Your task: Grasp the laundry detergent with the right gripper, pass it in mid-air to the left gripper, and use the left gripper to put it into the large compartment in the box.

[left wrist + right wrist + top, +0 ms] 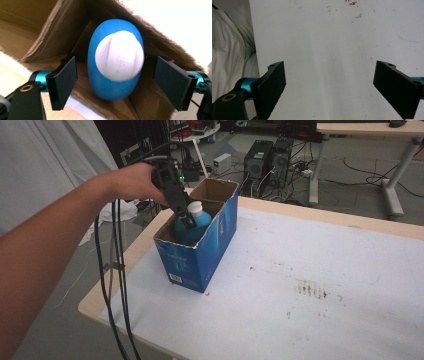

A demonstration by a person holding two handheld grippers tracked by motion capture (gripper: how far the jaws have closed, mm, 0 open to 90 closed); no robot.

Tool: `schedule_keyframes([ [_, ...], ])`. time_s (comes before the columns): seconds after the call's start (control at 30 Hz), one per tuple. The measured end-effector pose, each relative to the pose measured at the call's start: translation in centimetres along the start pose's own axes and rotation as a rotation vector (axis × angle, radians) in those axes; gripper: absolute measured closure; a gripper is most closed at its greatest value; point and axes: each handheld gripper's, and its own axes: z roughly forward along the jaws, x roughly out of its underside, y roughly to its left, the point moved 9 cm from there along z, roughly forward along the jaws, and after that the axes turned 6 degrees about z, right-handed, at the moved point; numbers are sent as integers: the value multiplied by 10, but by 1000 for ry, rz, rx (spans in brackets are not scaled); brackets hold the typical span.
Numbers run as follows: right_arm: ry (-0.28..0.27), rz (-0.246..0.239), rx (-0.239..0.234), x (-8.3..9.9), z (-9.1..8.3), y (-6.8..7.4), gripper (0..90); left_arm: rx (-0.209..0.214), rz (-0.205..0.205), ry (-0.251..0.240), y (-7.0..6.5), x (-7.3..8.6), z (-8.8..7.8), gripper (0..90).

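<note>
Standing upright in the near end of the blue cardboard box (pixel 200 255), the blue bottle (pixel 115 62) points its white cap (pixel 119 56) straight up at the left gripper (pixel 188 221). Its fingers (pixel 63 81) sit parted either side of the bottle, not touching it. Bottle's base is hidden by the box walls. Over on the white surface (pixel 324 50), the right gripper (pixel 329 87) hangs wide open on nothing.
</note>
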Motion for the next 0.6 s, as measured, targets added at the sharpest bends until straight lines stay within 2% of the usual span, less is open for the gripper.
schedule_keyframes([
  [0.07, -3, 0, 4, 0, -1, 0, 106, 14, 7, -13, -4, -3, -8, 198],
  [0.2, -4, 1, 7, 0, -2, 2, 106, -12, 12, -24, -8, -9, -27, 198],
  [0.33, -10, 0, 10, -1, -4, 3, 106, -13, -26, -54, -14, -17, -43, 198],
  [0.43, -14, -1, 12, -1, -5, 4, 106, -32, -29, -57, -15, -22, -51, 198],
  [0.5, -18, -4, 15, -1, -6, 4, 107, 5, -32, -79, -21, -26, -54, 197],
  [0.53, -21, -4, 13, -2, -6, 4, 107, 12, -24, -86, -24, -29, -55, 197],
  [0.6, -30, -3, 17, -2, -8, 4, 106, 16, 27, -84, -30, -34, -55, 198],
])
